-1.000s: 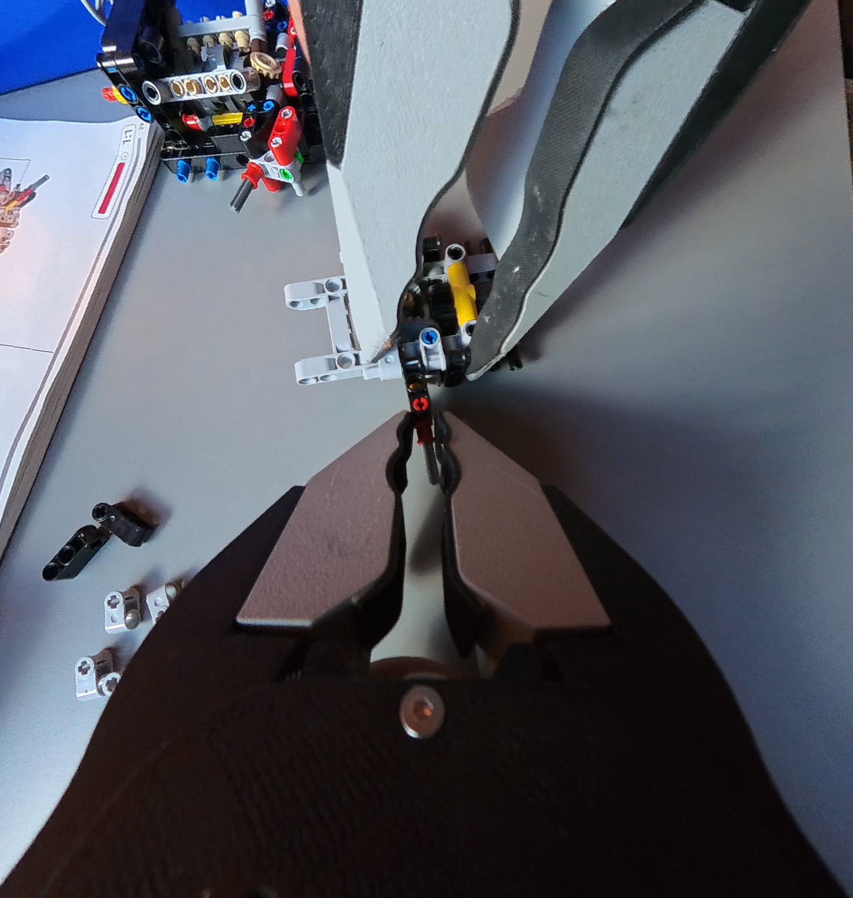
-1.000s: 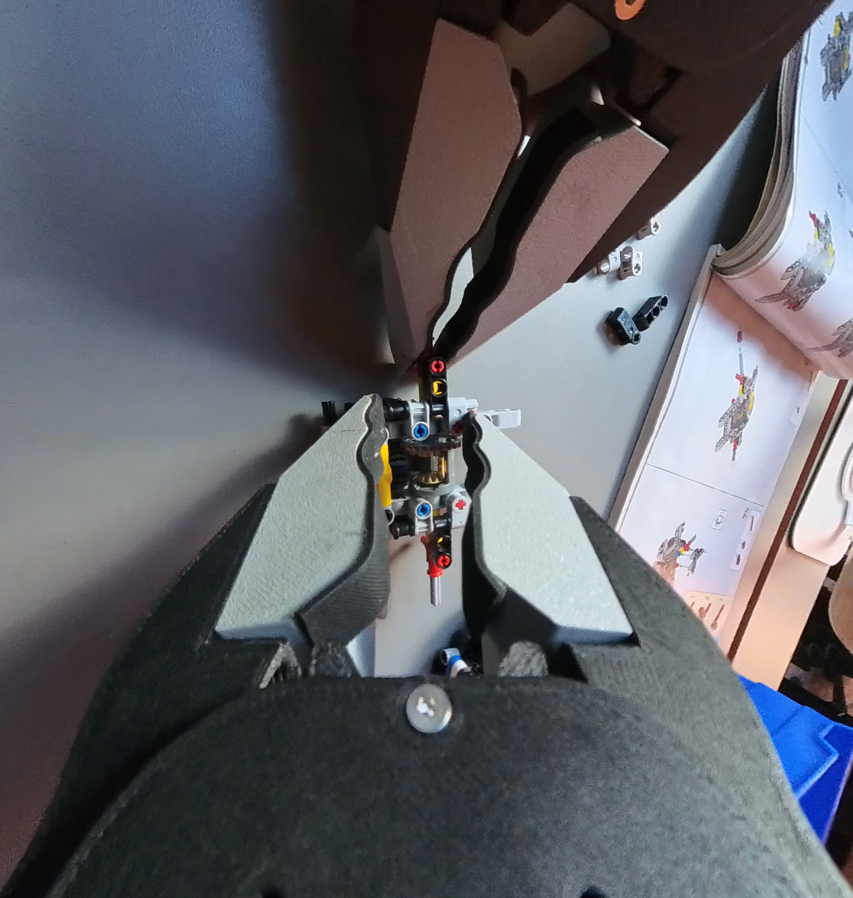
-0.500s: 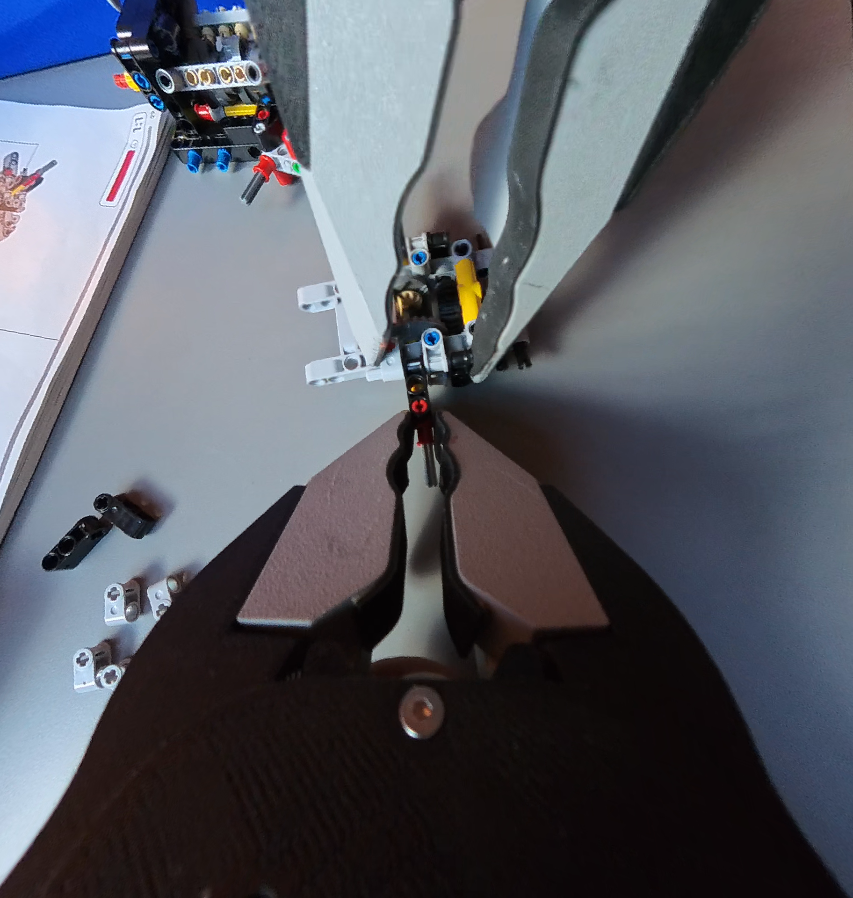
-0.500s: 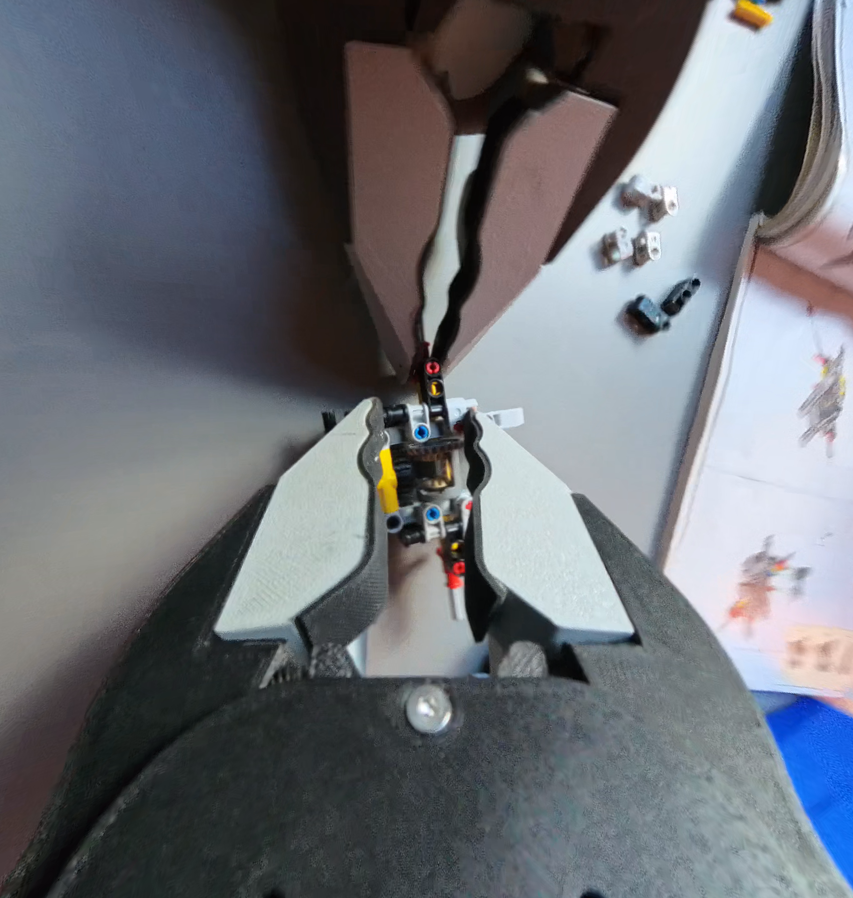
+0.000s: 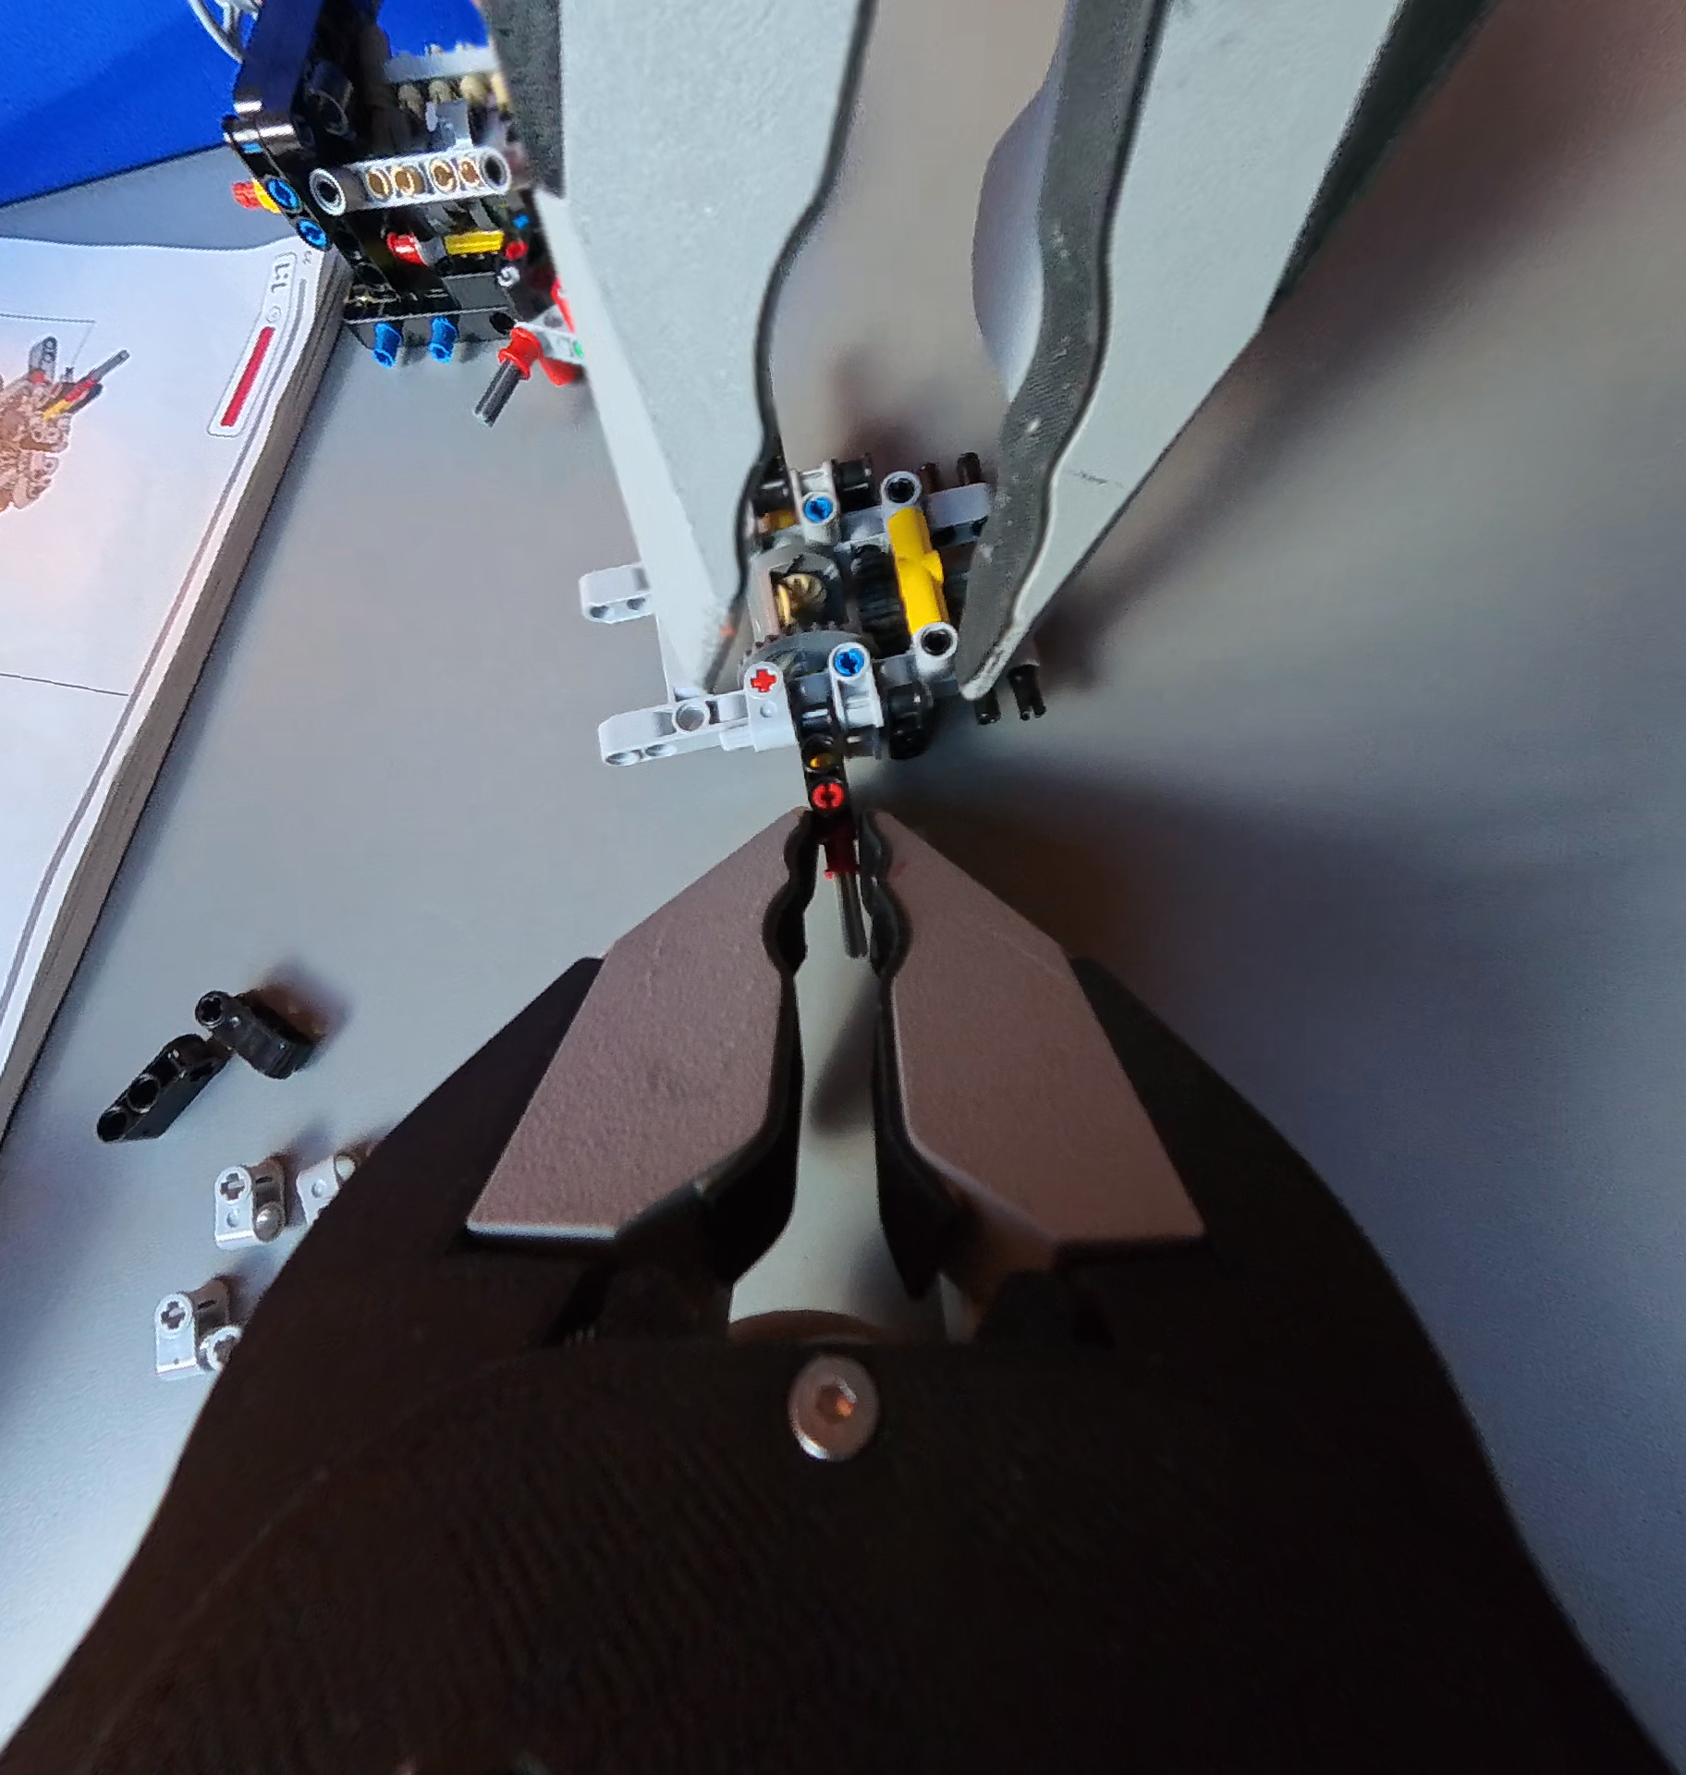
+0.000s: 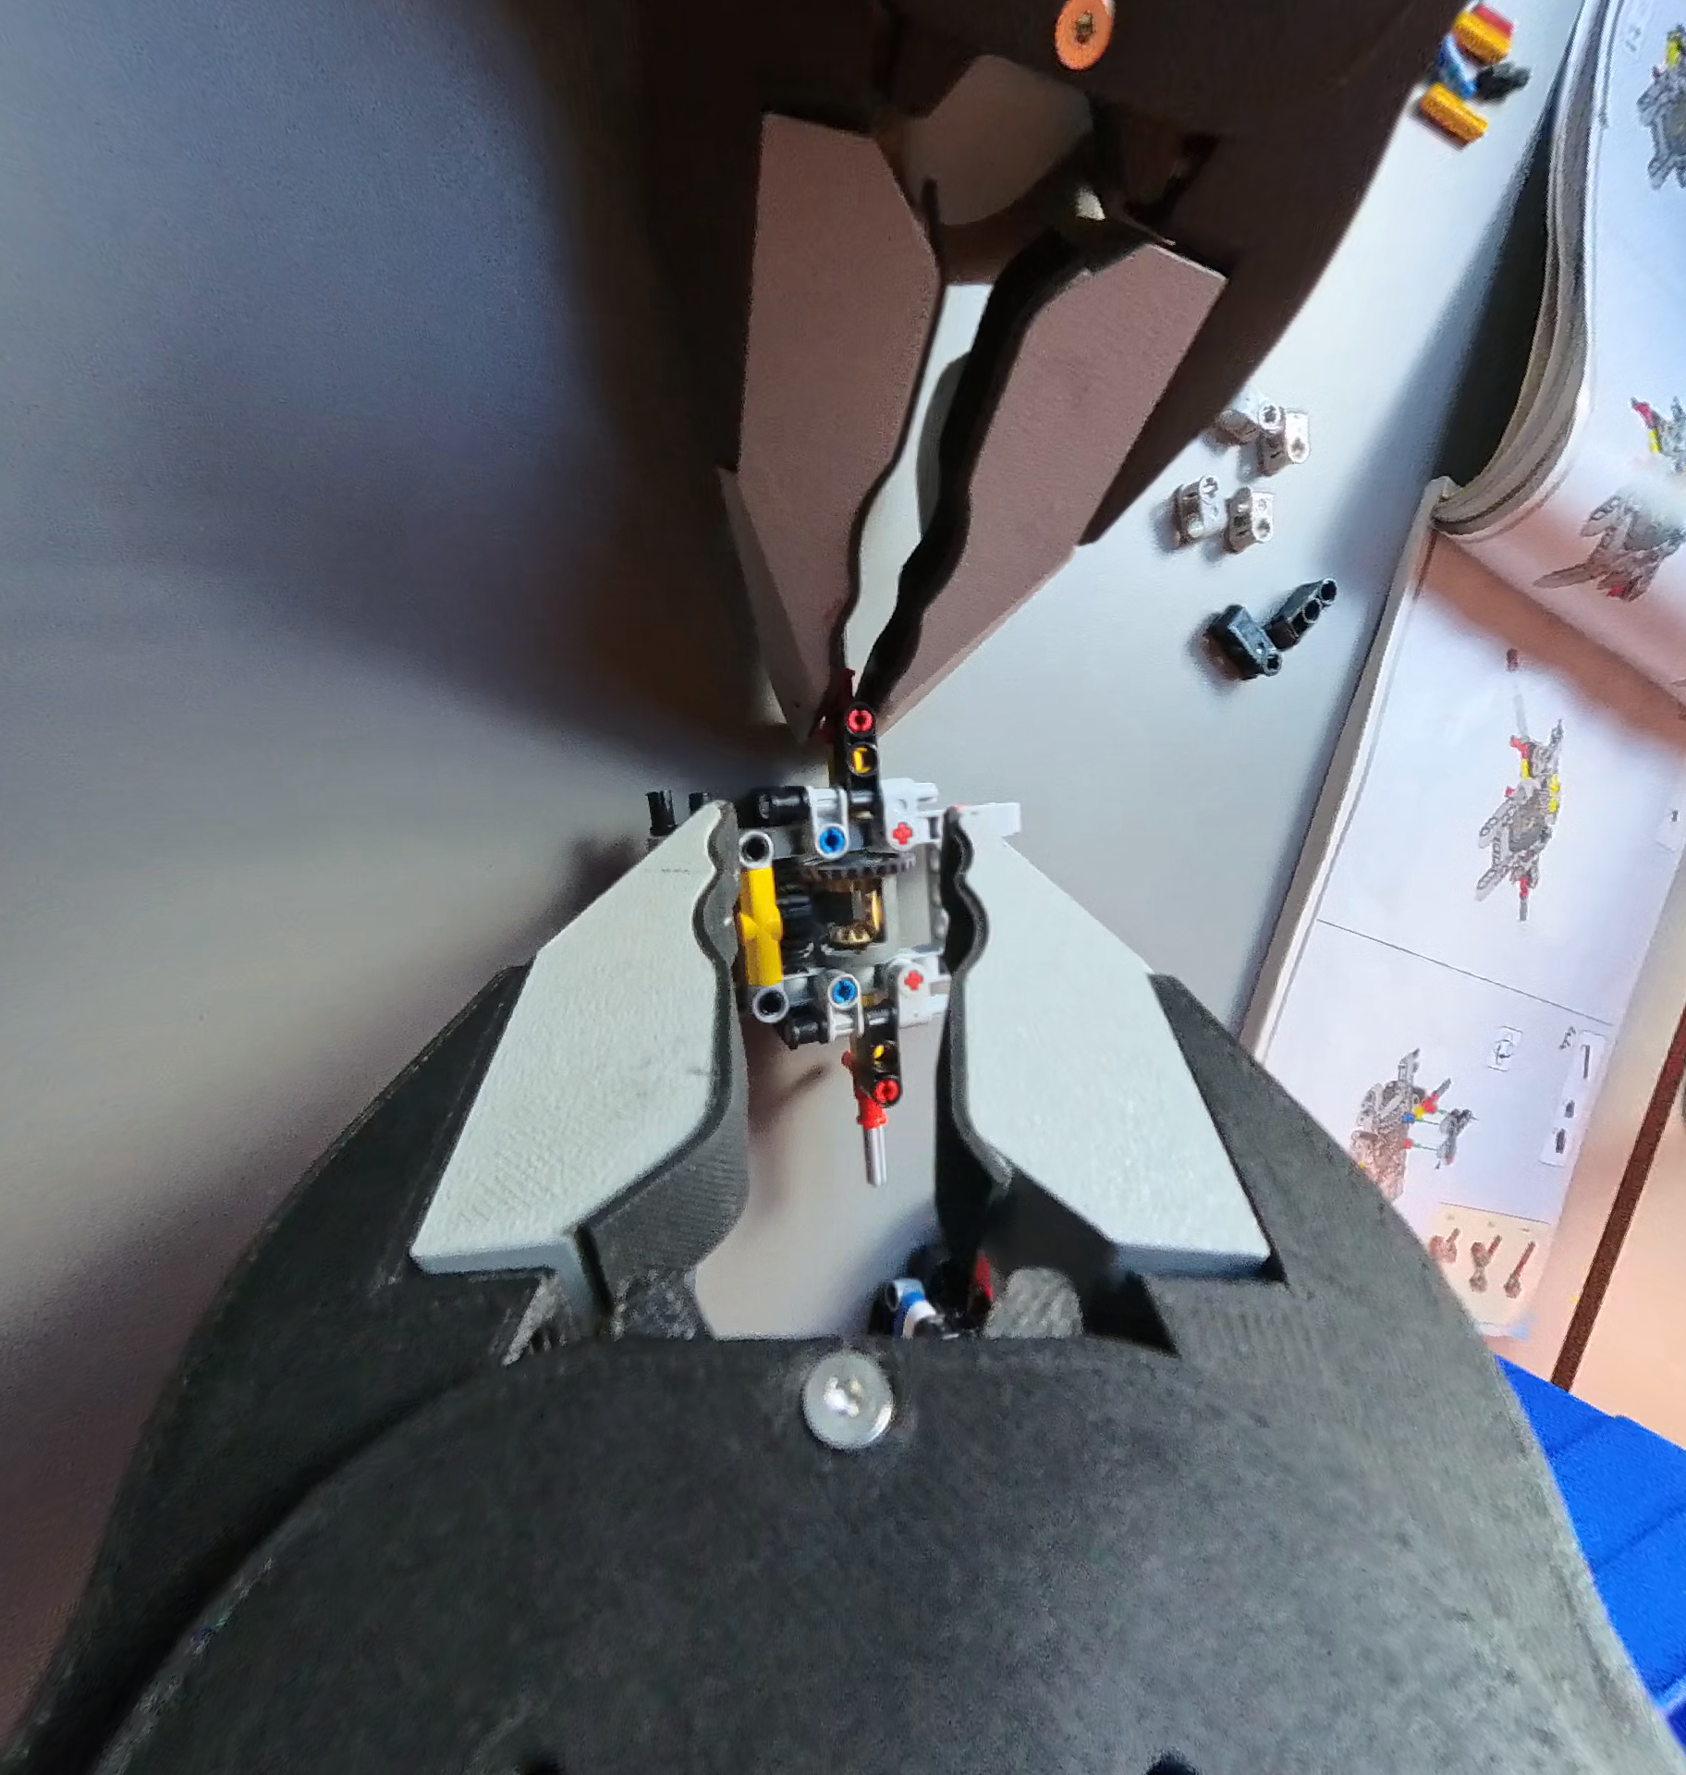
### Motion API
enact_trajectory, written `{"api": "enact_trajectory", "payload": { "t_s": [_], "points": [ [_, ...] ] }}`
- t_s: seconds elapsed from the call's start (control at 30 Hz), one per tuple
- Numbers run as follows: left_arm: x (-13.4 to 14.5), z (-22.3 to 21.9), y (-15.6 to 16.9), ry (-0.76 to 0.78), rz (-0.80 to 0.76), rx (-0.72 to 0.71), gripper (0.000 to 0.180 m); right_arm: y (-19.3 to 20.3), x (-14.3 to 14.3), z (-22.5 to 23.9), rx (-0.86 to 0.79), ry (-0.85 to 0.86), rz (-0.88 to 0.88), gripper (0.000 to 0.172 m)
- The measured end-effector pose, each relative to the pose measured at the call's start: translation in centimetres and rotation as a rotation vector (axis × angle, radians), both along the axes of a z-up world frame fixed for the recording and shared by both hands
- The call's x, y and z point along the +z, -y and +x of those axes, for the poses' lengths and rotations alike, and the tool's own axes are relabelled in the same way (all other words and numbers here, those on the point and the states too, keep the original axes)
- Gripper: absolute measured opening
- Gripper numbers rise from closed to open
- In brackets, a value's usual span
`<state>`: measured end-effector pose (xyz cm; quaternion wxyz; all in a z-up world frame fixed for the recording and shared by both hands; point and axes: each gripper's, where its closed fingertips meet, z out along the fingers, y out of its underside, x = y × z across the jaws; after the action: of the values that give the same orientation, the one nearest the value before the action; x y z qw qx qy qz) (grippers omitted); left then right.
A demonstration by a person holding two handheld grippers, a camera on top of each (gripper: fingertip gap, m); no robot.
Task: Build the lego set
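On the grey bench (image 5: 1396, 864), the left hand-held gripper (image 5: 834, 826) is clenched on a red-collared grey axle pin (image 5: 847, 893) projecting from the small gear assembly (image 5: 849, 615), which the right hand-held gripper (image 6: 834, 864) brackets, its grip unclear.

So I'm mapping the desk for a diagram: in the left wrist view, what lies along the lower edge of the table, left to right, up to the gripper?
Instruction booklet → black connector pieces → small grey connectors → left gripper.
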<state>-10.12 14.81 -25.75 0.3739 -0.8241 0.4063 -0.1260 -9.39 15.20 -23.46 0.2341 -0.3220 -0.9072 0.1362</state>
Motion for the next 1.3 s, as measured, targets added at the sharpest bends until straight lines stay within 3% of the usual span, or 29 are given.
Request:
{"api": "enact_trajectory", "payload": {
  "t_s": [0.1,0.33,0.47,0.57,0.97,1.3],
  "points": [
    [0.01,0.02,0.02,0.004,-0.003,-0.002,0.006,0.4,-0.26,0.3,0.024,0.013,0.033,0.031],
    [0.01,-0.05,0.0,0.001,-0.001,0.002,0.007,-0.03,-0.46,0.17,0.02,0.07,0.033,0.029],
    [0.02,0.07,0.12,0.003,-0.001,-0.009,0.007,0.3,-0.48,0.0,0.039,0.094,0.024,0.04],
    [0.02,0.06,0.12,0.0,0.001,-0.009,0.006,0.23,-0.6,-0.09,0.037,0.123,0.007,0.031],
    [0.0,-0.03,0.08,-0.002,-0.001,-0.003,0.006,0.08,-0.71,-0.36,0.065,0.136,0.066,0.031],
    [-0.03,-0.17,0.0,0.006,-0.018,0.026,0.005,0.09,-0.73,-0.41,-0.012,0.152,-0.008,0.03]
  ]
}}
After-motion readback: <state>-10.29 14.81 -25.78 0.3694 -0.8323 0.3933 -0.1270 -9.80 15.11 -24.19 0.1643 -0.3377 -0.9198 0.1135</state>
